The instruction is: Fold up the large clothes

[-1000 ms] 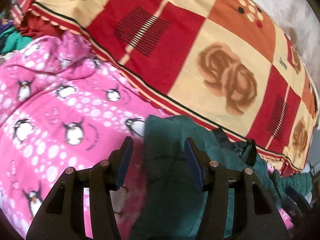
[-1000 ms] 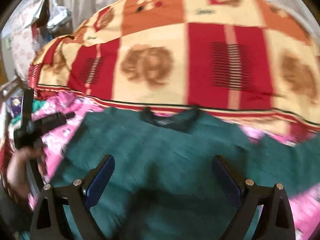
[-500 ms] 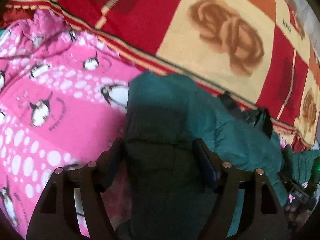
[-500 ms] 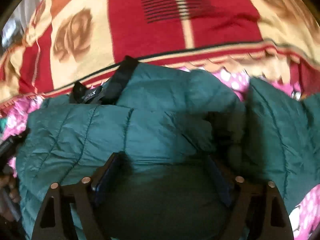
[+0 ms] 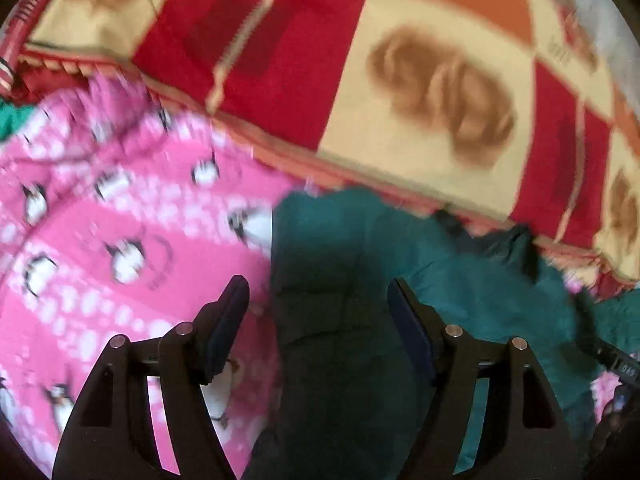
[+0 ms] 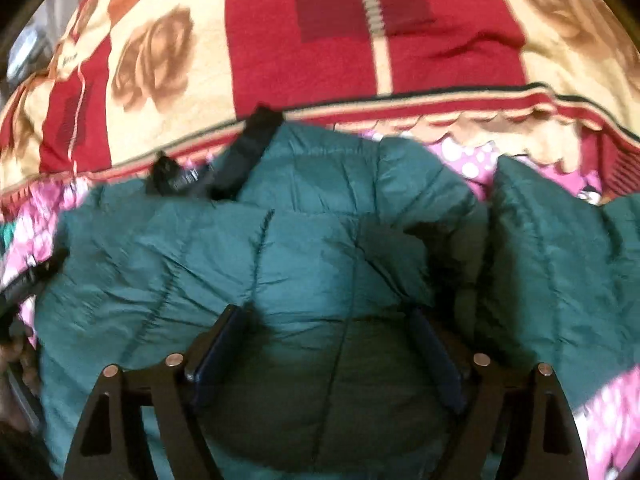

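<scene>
Your green quilted jacket [image 6: 320, 248] fills the lower and middle part of the right wrist frame. It is puffy, with stitched panels and many creases, and its black collar [image 6: 244, 156] lies at the upper left of the frame. One sleeve [image 6: 560, 260] lies at the right side. In the left wrist frame the jacket [image 5: 340, 260] occupies the lower centre and right.

Your right gripper [image 6: 332, 344] is spread wide with a bulge of jacket between its fingers; whether they press it, I cannot tell. Your left gripper [image 5: 318, 304] is open over the jacket's edge.

Under the jacket lies a pink penguin blanket [image 5: 100, 240]. Behind it, across the top of both frames, is a red and cream rose blanket [image 5: 400, 80].
</scene>
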A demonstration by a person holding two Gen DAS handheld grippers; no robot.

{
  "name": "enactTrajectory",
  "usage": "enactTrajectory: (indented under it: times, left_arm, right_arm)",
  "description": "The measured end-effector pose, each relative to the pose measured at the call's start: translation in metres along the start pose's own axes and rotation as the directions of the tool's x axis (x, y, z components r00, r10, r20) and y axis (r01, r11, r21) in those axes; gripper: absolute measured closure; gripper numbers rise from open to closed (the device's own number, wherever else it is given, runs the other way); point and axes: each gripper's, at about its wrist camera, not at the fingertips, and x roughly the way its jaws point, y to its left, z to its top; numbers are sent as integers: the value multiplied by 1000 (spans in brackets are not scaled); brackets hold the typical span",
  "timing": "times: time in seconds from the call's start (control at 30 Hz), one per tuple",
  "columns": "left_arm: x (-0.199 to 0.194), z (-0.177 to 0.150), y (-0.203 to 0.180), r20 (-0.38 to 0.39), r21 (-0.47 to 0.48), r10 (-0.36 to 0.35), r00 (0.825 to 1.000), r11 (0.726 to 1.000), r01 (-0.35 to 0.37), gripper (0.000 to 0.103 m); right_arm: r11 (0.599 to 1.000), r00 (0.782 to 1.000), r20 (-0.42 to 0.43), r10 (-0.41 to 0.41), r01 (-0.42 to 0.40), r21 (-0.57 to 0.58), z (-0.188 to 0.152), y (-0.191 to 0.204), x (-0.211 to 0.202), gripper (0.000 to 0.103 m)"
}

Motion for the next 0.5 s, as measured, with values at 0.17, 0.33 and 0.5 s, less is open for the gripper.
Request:
enactTrajectory:
  times: [0.17, 0.33, 0.5]
  left_arm:
    - [-6, -11, 7, -57, -14, -8, 998, 1000, 8, 30]
    - [29, -39, 16, -160, -43, -28, 987, 999, 21, 26]
    - [30, -41, 15, -140, -35, -32, 990, 999, 28, 24]
  right_arm:
    - [999, 997, 79, 25, -23, -25, -2, 36, -33, 20]
    - [994, 999, -47, 14, -19, -107, -37, 53, 21, 18]
    - [996, 997, -11, 71, -71, -60, -41, 39, 27, 13]
